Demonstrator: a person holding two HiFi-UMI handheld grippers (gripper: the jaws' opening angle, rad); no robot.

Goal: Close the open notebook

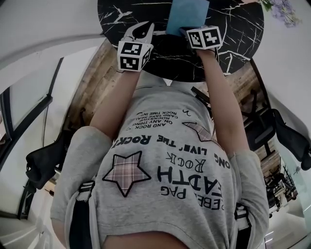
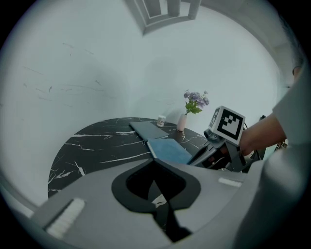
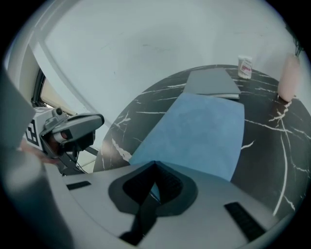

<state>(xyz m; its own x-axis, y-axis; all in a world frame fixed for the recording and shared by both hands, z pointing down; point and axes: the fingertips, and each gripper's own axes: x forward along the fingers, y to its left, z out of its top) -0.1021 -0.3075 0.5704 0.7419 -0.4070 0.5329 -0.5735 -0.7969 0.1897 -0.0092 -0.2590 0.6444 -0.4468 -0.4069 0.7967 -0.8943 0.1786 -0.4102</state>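
A blue notebook panel point(image 1: 187, 14) point(image 2: 169, 150) point(image 3: 199, 131) lies flat on the round black marble table point(image 1: 238, 29) point(image 2: 97, 146) point(image 3: 286, 146). A grey panel point(image 2: 148, 129) point(image 3: 212, 81) adjoins its far edge; I cannot tell whether the two are one notebook. My right gripper point(image 1: 187, 31) point(image 2: 194, 160) point(image 3: 155, 163) is shut, its tip at the blue panel's near edge; contact is not discernible. The left gripper point(image 1: 148, 26) point(image 2: 155, 161) point(image 3: 97, 119) is shut with nothing in it and hangs at the table's near left rim, apart from the notebook.
A pale vase point(image 2: 182, 121) point(image 3: 290, 78) with purple flowers point(image 2: 196, 101) point(image 1: 282, 9) and a small white jar point(image 2: 161, 120) point(image 3: 245, 66) stand at the table's far side beyond the grey panel. Black chairs point(image 1: 43, 160) point(image 1: 286, 136) flank the person.
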